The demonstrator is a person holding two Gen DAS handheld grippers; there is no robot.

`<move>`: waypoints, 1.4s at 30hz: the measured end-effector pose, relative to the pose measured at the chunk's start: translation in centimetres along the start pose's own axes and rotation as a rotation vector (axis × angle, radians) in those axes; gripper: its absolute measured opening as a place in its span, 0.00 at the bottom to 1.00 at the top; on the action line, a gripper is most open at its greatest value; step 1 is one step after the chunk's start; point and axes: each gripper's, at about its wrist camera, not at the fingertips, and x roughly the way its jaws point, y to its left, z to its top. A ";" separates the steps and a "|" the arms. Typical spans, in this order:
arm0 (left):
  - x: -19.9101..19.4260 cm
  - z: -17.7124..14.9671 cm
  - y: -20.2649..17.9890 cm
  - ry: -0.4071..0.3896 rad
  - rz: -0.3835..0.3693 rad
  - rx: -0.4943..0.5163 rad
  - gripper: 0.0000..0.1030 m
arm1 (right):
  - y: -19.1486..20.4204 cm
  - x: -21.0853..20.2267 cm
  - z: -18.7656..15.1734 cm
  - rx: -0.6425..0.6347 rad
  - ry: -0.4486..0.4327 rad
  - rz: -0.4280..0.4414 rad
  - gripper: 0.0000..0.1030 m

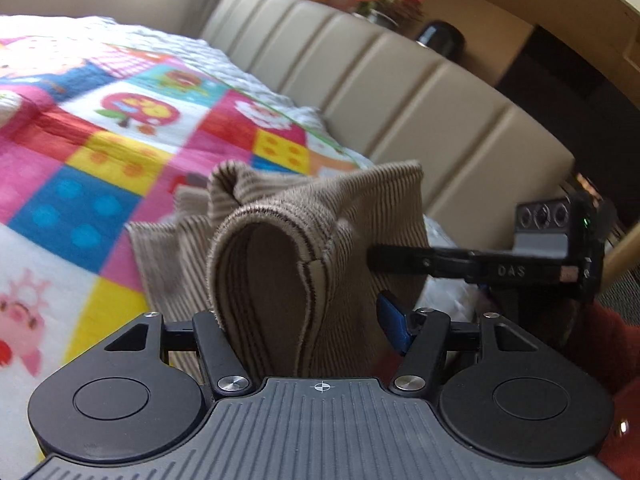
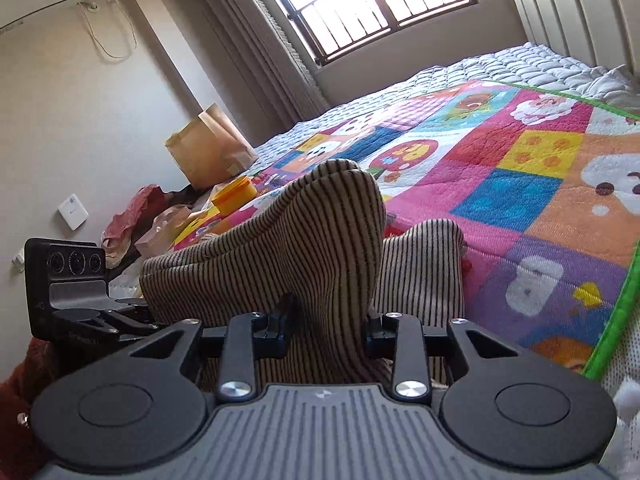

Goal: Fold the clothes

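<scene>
The left claw [image 1: 308,320] held a bunched fold of the tan striped garment [image 1: 320,216], its jaws pressed against the cloth on both sides. The right claw [image 2: 326,332] likewise pinched a raised ridge of the same garment [image 2: 320,240], jaws narrow around the fabric. The garment lay partly lifted above the patchwork quilt [image 2: 520,168], its remainder resting on the quilt's near edge. Beyond the quilt stood a padded beige headboard [image 1: 420,92]; a brown paper bag [image 2: 208,148] sat past the quilt's far side, below the window [image 2: 360,0].
</scene>
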 end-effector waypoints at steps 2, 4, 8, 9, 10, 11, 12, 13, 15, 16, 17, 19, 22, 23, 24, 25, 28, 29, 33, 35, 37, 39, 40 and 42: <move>0.2 -0.2 -0.2 0.007 0.014 0.017 0.64 | 0.0 -0.4 -0.4 0.002 0.001 0.001 0.30; 0.1 0.5 0.5 -0.014 0.042 0.000 0.64 | -0.1 -0.3 0.3 -0.006 -0.018 -0.014 0.30; -0.7 3.2 2.9 -0.099 0.139 -0.056 0.66 | -0.9 0.7 2.4 -0.033 -0.057 -0.104 0.29; -0.4 3.7 3.6 -0.101 0.177 -0.056 0.68 | -1.5 1.2 2.8 -0.033 -0.058 -0.140 0.29; 0.0 4.1 4.3 -0.099 0.217 -0.054 0.68 | -2.1 2.0 3.0 -0.028 -0.048 -0.180 0.29; 0.4 4.6 5.0 -0.096 0.257 -0.053 0.69 | -2.8 2.9 3.2 -0.020 -0.032 -0.222 0.30; 0.8 4.8 5.6 -0.088 0.275 -0.054 0.74 | -3.4 3.7 3.0 -0.016 -0.020 -0.247 0.30; 1.3 5.0 6.2 -0.077 0.288 -0.055 0.75 | -3.9 4.3 2.6 -0.012 -0.011 -0.266 0.33; 2.3 5.3 6.8 -0.057 0.302 -0.041 0.78 | -4.6 5.2 2.0 -0.006 -0.006 -0.297 0.41; 2.7 5.4 6.9 -0.053 0.306 -0.027 0.79 | -4.7 5.0 1.8 -0.002 -0.016 -0.304 0.43; 3.0 5.5 6.8 -0.050 0.307 -0.013 0.79 | -4.8 4.9 1.6 0.000 -0.023 -0.307 0.44; 3.5 5.9 6.7 -0.045 0.309 0.008 0.79 | -4.5 4.5 1.6 -0.006 -0.029 -0.324 0.45; 3.8 6.1 6.4 -0.041 0.316 0.016 0.79 | -3.6 3.6 2.2 -0.028 -0.061 -0.325 0.45; 3.7 6.0 6.1 -0.041 0.320 0.021 0.79 | -3.0 3.1 2.5 -0.039 -0.085 -0.310 0.45; 3.7 5.9 6.0 -0.040 0.321 0.021 0.79 | -2.5 2.8 3.0 -0.050 -0.108 -0.289 0.46; 3.7 5.9 6.0 -0.039 0.322 0.020 0.79 | -1.9 2.5 3.5 -0.062 -0.129 -0.267 0.47; 3.4 5.8 6.0 -0.039 0.321 0.006 0.79 | -0.6 3.2 4.7 -0.110 -0.141 -0.265 0.47; 3.4 5.8 6.1 -0.039 0.321 0.001 0.79 | -0.6 4.1 4.7 -0.129 -0.112 -0.304 0.47; 3.4 5.6 6.5 -0.035 0.320 -0.028 0.79 | -2.6 7.9 3.3 -0.126 0.007 -0.420 0.60; 3.4 5.5 6.7 -0.033 0.312 -0.039 0.80 | -3.2 7.5 3.0 -0.095 -0.006 -0.419 0.67; 3.4 5.6 6.9 -0.031 0.305 -0.046 0.81 | -3.3 7.0 2.9 -0.084 -0.014 -0.420 0.67; 3.4 5.5 7.0 -0.031 0.301 -0.050 0.82 | -2.8 6.2 2.7 -0.111 -0.004 -0.434 0.67; 3.4 5.5 7.0 -0.032 0.300 -0.050 0.83 | -2.5 5.7 2.6 -0.117 0.000 -0.437 0.67; 3.2 5.3 7.0 -0.037 0.297 -0.052 0.83 | -2.5 3.7 2.3 -0.058 0.004 -0.401 0.67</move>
